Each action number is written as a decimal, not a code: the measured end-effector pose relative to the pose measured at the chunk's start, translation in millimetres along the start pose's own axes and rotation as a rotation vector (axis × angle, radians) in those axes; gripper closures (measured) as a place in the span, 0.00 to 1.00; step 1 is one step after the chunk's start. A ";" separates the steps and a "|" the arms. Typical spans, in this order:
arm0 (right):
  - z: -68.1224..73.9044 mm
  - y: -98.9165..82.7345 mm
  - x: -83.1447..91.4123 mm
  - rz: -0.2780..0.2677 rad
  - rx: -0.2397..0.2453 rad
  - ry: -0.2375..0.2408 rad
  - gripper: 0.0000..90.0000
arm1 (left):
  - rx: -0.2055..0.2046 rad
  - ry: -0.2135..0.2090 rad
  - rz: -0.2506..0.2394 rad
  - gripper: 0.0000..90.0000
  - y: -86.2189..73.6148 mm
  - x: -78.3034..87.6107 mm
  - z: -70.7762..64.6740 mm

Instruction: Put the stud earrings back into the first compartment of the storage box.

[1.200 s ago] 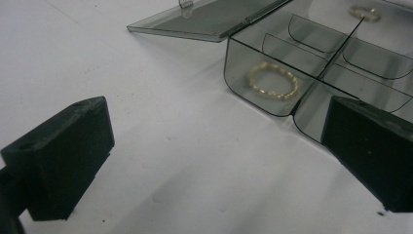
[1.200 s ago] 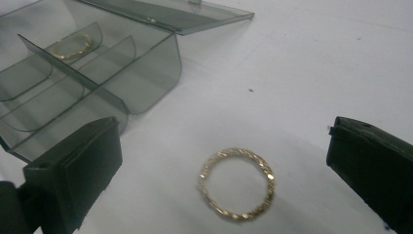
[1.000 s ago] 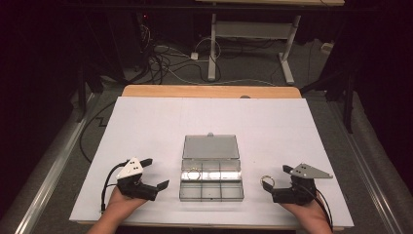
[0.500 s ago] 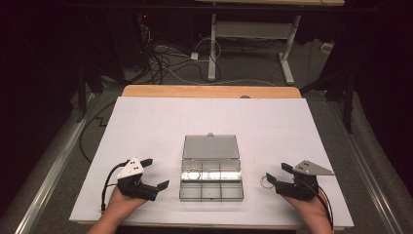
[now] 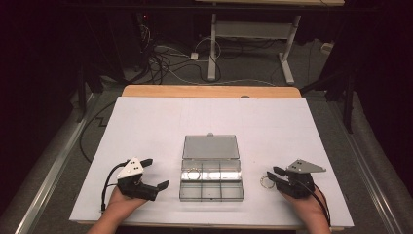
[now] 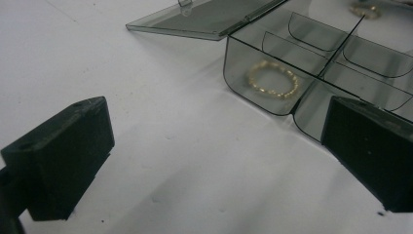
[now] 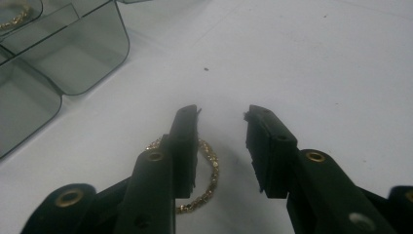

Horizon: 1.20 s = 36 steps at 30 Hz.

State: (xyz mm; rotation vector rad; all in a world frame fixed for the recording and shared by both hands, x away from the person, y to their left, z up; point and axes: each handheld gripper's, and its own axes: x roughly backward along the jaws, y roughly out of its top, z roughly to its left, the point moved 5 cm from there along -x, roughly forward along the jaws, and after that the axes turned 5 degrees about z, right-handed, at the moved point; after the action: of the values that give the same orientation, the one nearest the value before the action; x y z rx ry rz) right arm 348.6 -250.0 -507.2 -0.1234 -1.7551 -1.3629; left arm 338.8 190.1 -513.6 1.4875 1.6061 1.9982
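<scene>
Roughly halfway, by the look of it: 1 gold ring (image 6: 272, 80) already lying in the upper-left compartment of the open clear box (image 5: 211, 179). Second ring (image 5: 266, 181) on the table right of the box, right gripper (image 7: 221, 117) closing over it (pads not yet pressing). Left gripper (image 5: 155, 173) wide open, empty.

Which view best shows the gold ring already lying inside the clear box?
The left gripper view: the ring in the box lies close and sharp in a corner compartment of the clear box. The high view shows it small; the right gripper view catches just an arc at its top left edge.
</scene>
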 end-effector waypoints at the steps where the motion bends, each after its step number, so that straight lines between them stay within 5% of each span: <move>1: 0.6 0.3 -1.2 0.006 0.008 0.001 0.75 | 0.000 0.000 0.000 0.00 0.0 0.0 0.0; 17: 8.4 -1.0 -9.5 0.067 0.092 0.005 0.83 | 0.001 0.001 0.000 0.00 -0.1 0.0 0.0; 36: 9.8 -1.3 -10.0 0.066 0.102 0.026 0.97 | 0.002 0.000 0.000 0.00 -0.1 0.1 0.1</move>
State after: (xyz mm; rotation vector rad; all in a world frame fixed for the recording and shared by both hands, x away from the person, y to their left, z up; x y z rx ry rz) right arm 348.3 -238.3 -515.0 -0.1059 -1.7797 -1.2208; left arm 338.8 190.3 -513.6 1.4875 1.6093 1.9972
